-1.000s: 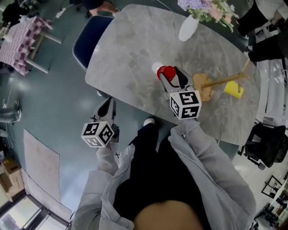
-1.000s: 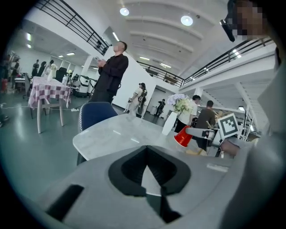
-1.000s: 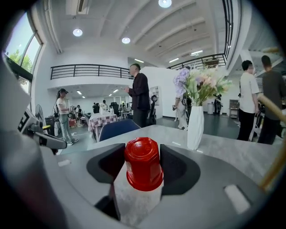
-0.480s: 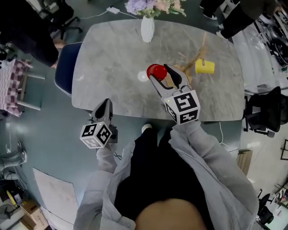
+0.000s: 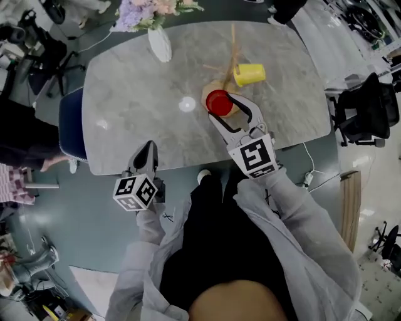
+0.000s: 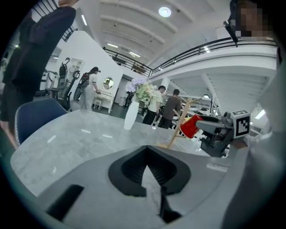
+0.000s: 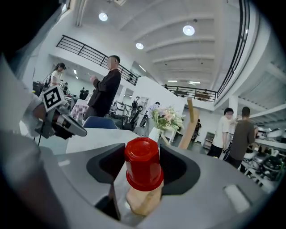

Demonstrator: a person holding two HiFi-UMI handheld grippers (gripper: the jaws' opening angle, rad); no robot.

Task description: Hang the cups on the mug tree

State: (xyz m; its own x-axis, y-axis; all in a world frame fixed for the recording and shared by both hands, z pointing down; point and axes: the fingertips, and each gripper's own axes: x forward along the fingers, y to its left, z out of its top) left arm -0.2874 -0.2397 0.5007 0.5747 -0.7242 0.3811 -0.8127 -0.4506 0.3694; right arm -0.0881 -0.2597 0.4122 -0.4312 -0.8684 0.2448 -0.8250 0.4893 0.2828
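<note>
Big grey marble-look worktop (image 5: 138, 94) in an open hall with a glossy floor, seen from above. The red cup (image 5: 218, 102) is clamped between the jaws of the right tool (image 5: 225, 108). It's held up off the worktop, and from the head view it sits right in front of the round wooden base of the mug tree (image 5: 232, 53). In the right gripper view the cup's flat closed end is on top and the wider rim is below, with one jaw on each side pressing it. The tree's pole leans away toward the far side of the worktop, and a yellow cup (image 5: 249, 74) is already on one of its pegs, just right of the pole. Further back toward the far left corner there's a white vase (image 5: 159, 44) with pale flowers (image 5: 147, 12). The left tool (image 5: 149, 147) is down by the near edge, well apart from the tree, with its jaws pinched together and nothing in them. A blue chair (image 5: 70, 131) is tucked in at the left end, and a person in dark clothes (image 5: 19, 138) stands beside it.
</note>
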